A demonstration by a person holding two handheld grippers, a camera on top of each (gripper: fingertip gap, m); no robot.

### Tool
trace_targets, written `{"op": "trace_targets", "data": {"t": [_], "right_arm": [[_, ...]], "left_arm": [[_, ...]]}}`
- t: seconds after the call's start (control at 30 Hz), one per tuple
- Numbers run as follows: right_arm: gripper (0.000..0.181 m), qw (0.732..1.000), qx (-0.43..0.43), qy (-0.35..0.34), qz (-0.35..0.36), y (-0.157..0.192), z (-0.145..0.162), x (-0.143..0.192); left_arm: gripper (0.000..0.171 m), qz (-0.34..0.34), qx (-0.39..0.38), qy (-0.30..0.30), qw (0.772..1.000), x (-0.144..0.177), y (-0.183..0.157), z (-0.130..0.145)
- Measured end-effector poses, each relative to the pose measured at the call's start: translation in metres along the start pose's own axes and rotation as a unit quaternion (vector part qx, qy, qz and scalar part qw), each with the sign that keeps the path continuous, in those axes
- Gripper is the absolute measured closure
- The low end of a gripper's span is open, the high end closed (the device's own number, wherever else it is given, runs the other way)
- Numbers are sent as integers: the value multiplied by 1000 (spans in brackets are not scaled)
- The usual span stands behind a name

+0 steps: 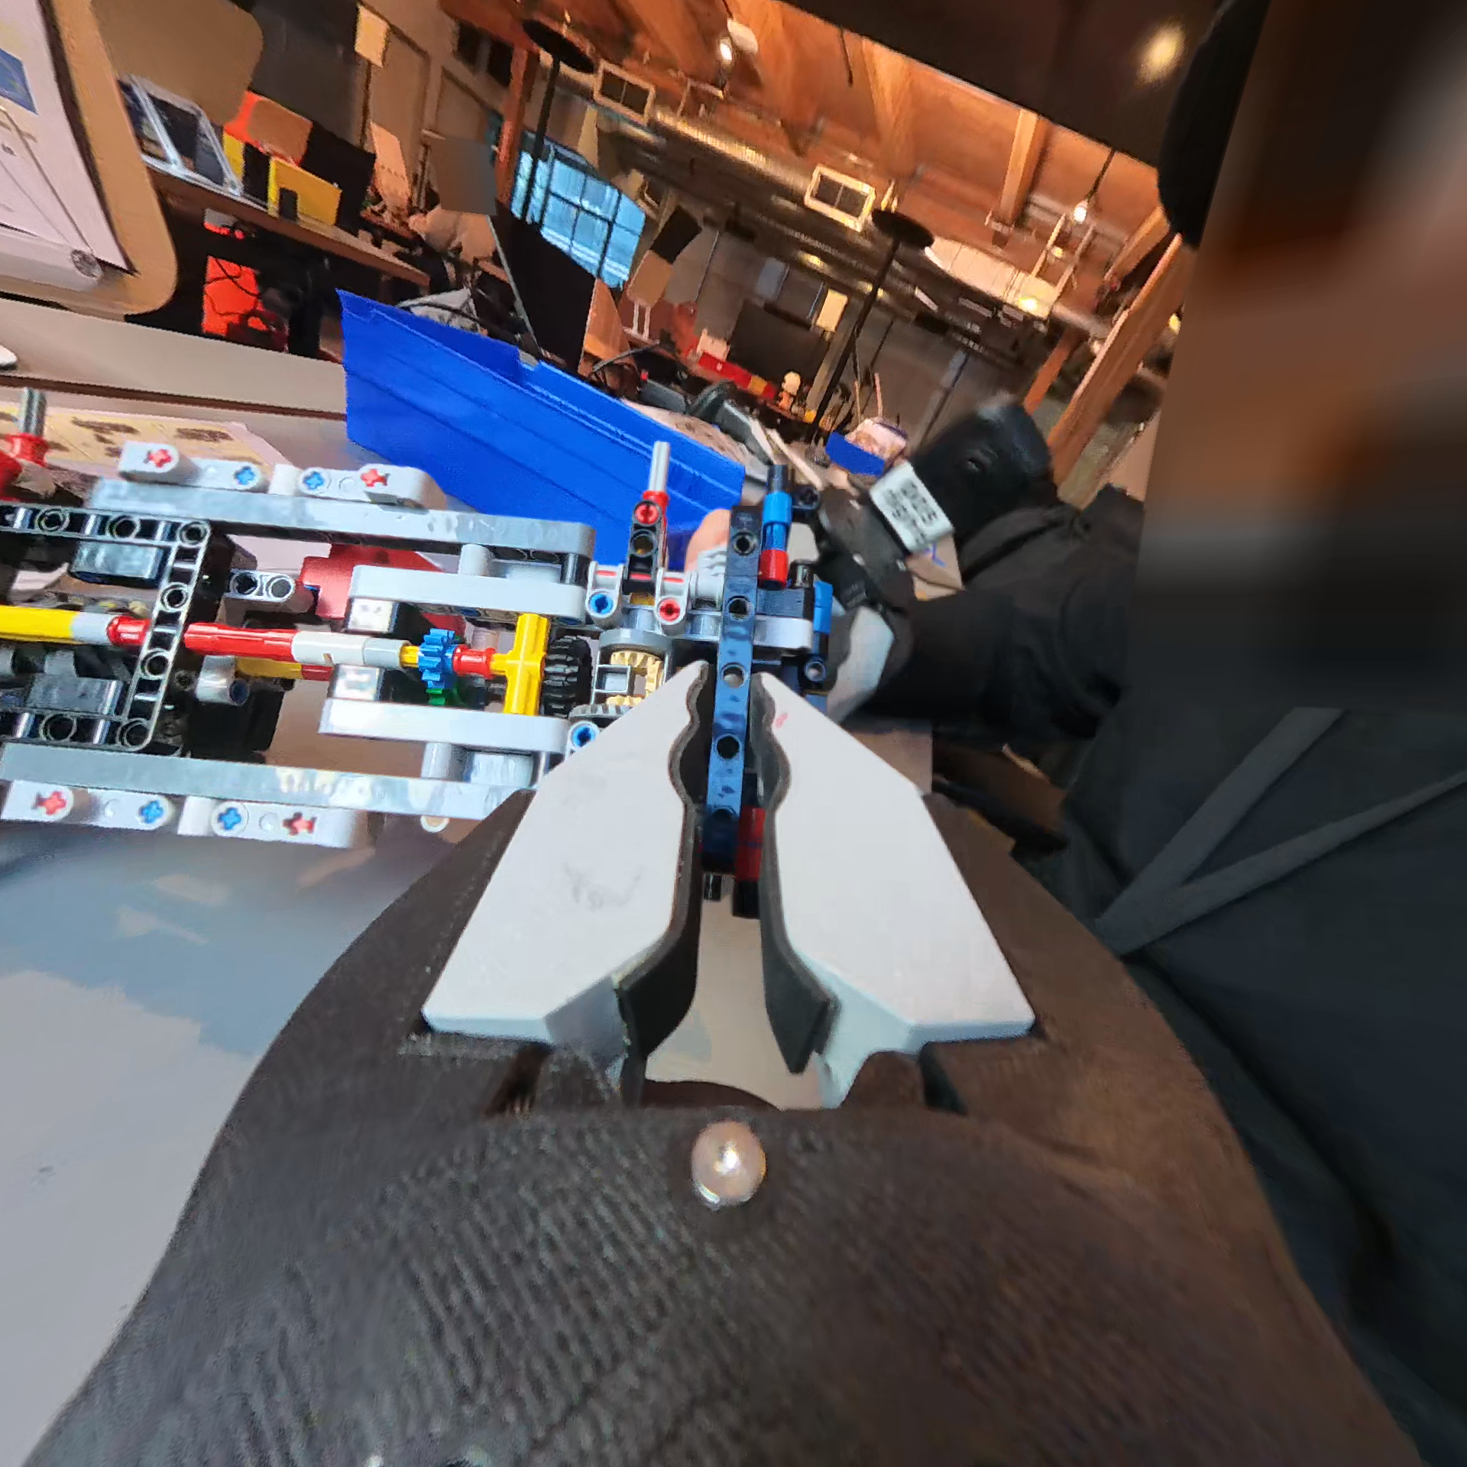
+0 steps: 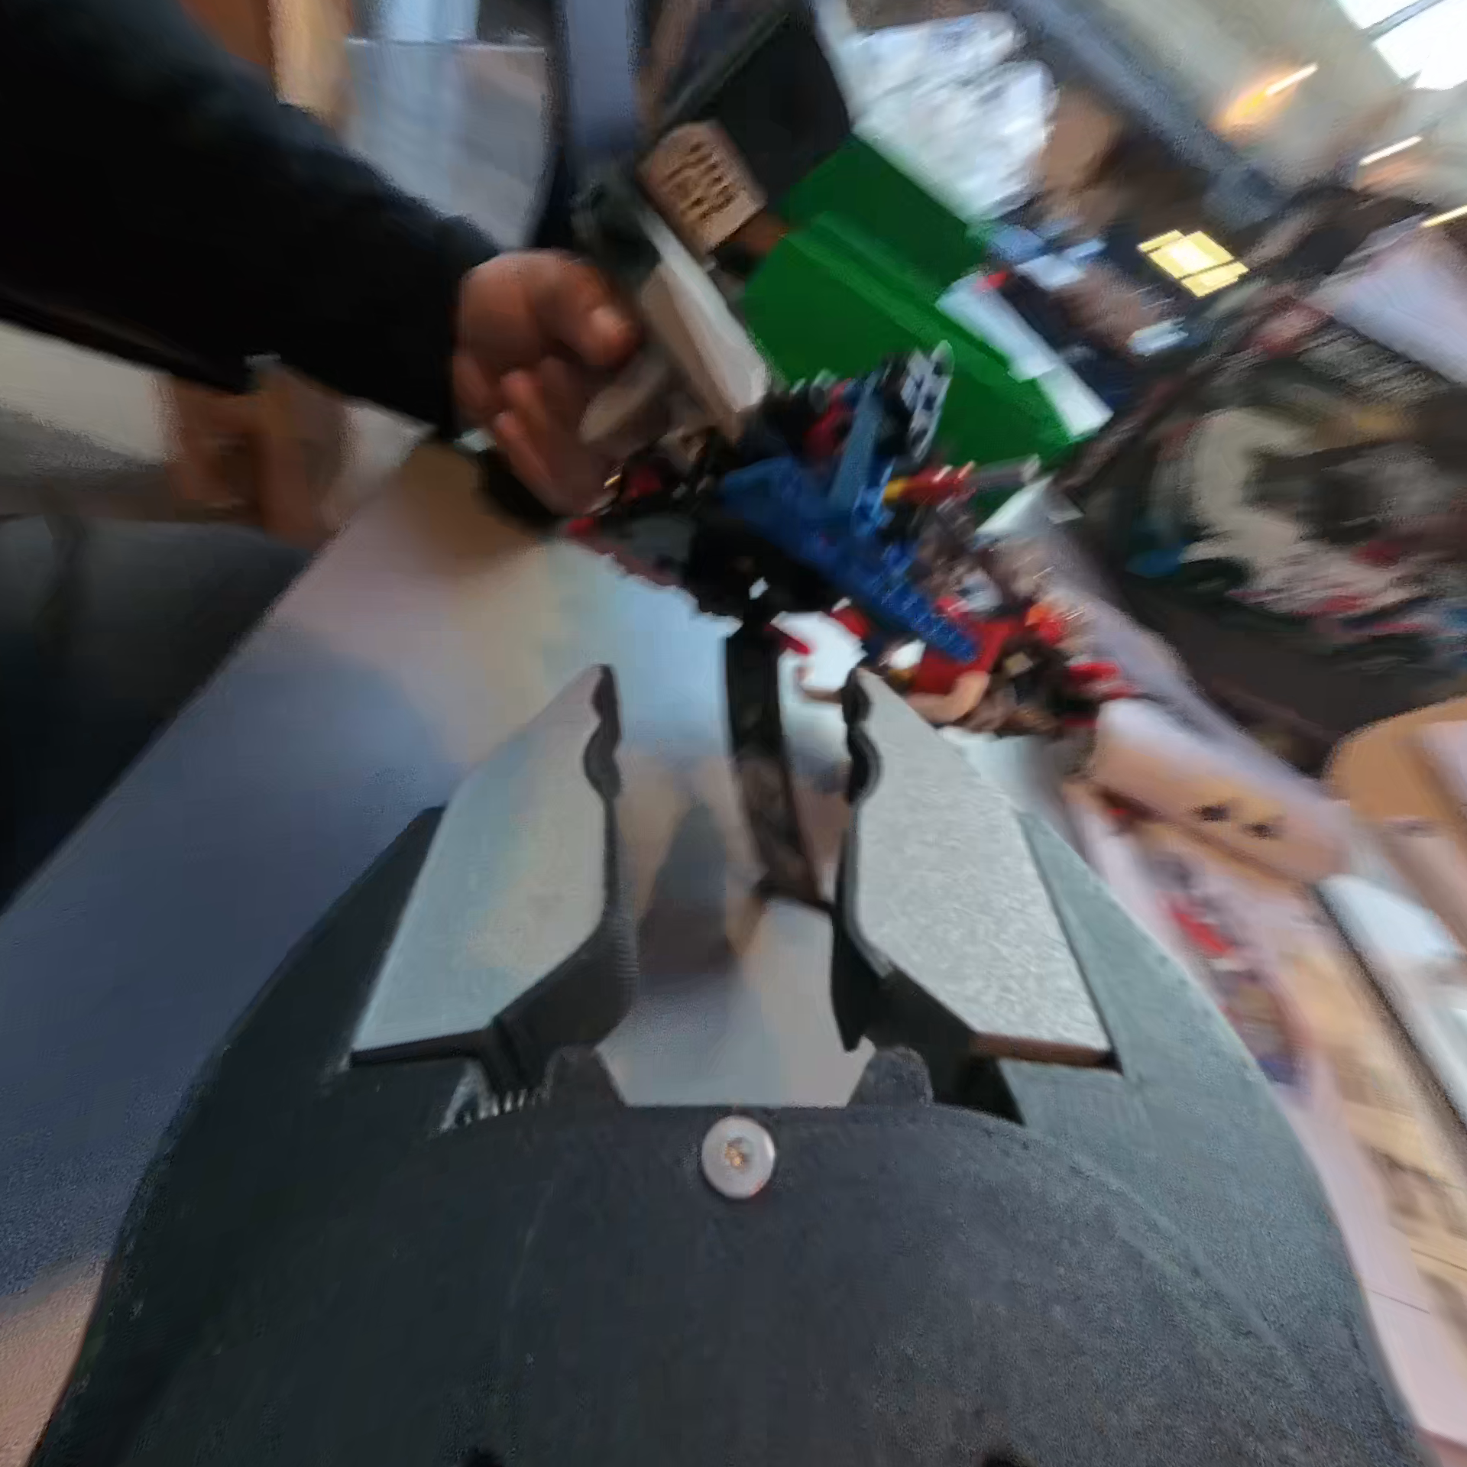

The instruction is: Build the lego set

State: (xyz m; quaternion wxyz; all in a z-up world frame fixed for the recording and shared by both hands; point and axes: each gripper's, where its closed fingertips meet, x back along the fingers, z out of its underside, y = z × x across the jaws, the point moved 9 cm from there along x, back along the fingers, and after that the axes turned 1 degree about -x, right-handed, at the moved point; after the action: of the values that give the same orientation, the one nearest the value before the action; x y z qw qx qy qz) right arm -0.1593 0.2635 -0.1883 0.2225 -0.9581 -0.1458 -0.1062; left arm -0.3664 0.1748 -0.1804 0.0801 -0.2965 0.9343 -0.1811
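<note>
The lego chassis (image 1: pixel 444 635), a long frame of grey and black beams with red and yellow axles and small gears, is held out over the table to the left. My left gripper (image 1: pixel 730 675) is shut on the dark blue beam (image 1: pixel 738 556) that stands upright at the chassis's near end. My right gripper (image 2: pixel 730 679) is open, close below the model (image 2: pixel 833 508), which is blurred in the right wrist view. A black strip (image 2: pixel 762 778) reaches down between its fingers, near the right one. The left gripper (image 2: pixel 683 333) shows there in a hand (image 2: pixel 540 373).
A blue bin (image 1: pixel 508 421) stands behind the chassis and a green bin (image 2: pixel 889 317) behind the model. The grey table (image 1: pixel 159 1032) lies under both grippers. A person in dark clothing (image 1: pixel 1270 873) fills the right side. Printed pages (image 2: pixel 1238 992) lie at the right.
</note>
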Motion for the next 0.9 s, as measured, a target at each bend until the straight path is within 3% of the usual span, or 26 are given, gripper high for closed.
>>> {"op": "trace_targets", "data": {"t": [0.07,0.13,0.2,0.23,0.3,0.43,0.5,0.57,0.67,0.77,0.9], "right_arm": [[155,996,-65,35,-50,-6,17,18],[159,976,-178,53,-117,-11,26,28],[145,933,-313,53,-171,-15,25,30],[153,908,-366,46,-201,-16,23,31],[146,874,-432,27,-220,-17,18,30],[144,843,-494,19,-213,-29,11,36],[154,814,-535,-7,-224,-37,11,45],[170,793,-569,21,-217,-37,24,51],[159,761,-609,74,-211,-22,45,52],[156,718,-654,77,-225,-8,57,43],[170,697,-664,80,-259,7,58,26]], "left_arm": [[167,8,-9,22,1000,1,-2,1],[167,17,-27,50,998,2,-3,1],[167,28,-51,84,995,0,-5,-1],[167,30,-65,100,992,-2,-6,-3],[167,29,-88,133,987,-9,-11,-6],[167,15,-132,218,967,-36,-24,-1],[166,-8,-157,262,952,-49,-27,9],[167,-14,-160,268,950,-57,-30,13],[167,-19,-199,268,943,-59,-34,16],[167,-23,-223,278,934,-59,-38,21],[167,-31,-235,265,935,-54,-40,26]]}}
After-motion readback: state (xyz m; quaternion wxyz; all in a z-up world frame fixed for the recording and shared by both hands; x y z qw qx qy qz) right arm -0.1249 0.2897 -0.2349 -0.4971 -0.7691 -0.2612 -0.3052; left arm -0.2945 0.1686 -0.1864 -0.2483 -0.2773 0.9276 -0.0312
